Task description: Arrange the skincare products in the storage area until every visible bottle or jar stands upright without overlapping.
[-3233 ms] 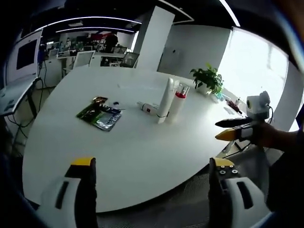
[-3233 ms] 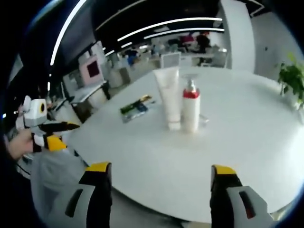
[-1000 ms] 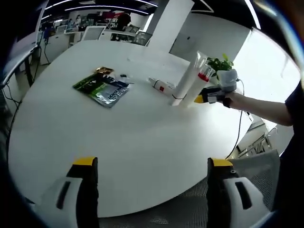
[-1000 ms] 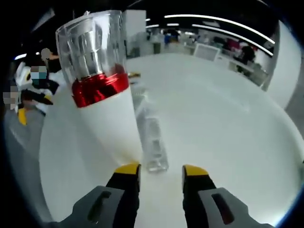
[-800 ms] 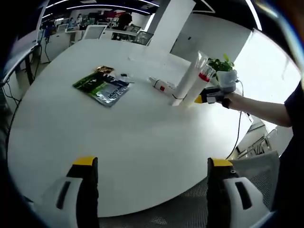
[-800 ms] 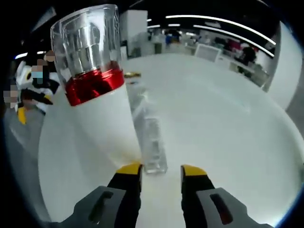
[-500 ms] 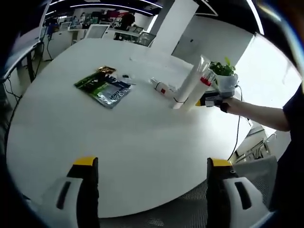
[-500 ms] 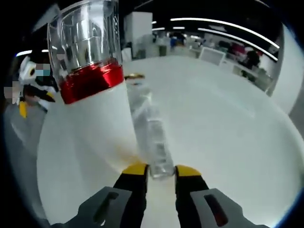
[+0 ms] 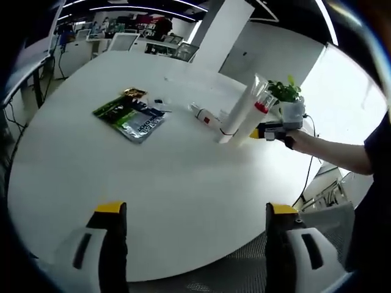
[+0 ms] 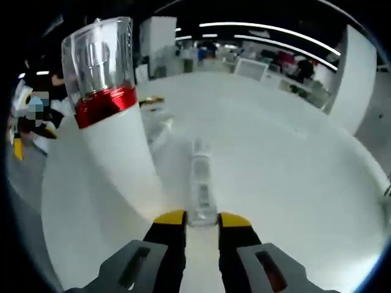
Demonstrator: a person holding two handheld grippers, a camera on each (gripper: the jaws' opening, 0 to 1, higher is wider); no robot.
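Observation:
A white pump bottle (image 10: 116, 152) with a red collar and clear cap stands close on the left in the right gripper view. Beside it a narrow translucent white tube (image 10: 198, 177) shows edge-on, and my right gripper (image 10: 195, 217) is shut on its lower end. In the left gripper view the tube (image 9: 239, 113) and bottle (image 9: 259, 113) stand together, leaning in the picture, with the right gripper (image 9: 259, 130) at their foot, held by a hand. A small white tube (image 9: 204, 116) lies flat behind them. My left gripper (image 9: 195, 209) hangs open over the table's near edge.
The round white table (image 9: 153, 177) also carries a green sachet pack (image 9: 129, 116) at the left. A potted plant (image 9: 282, 91) stands at the far right edge. A mesh chair (image 9: 232, 274) sits below the near rim. Office desks lie beyond.
The right gripper came in from beside the table to the bottle and tube, then its jaws drew together onto the tube's lower end. The left gripper stayed open and roughly in place.

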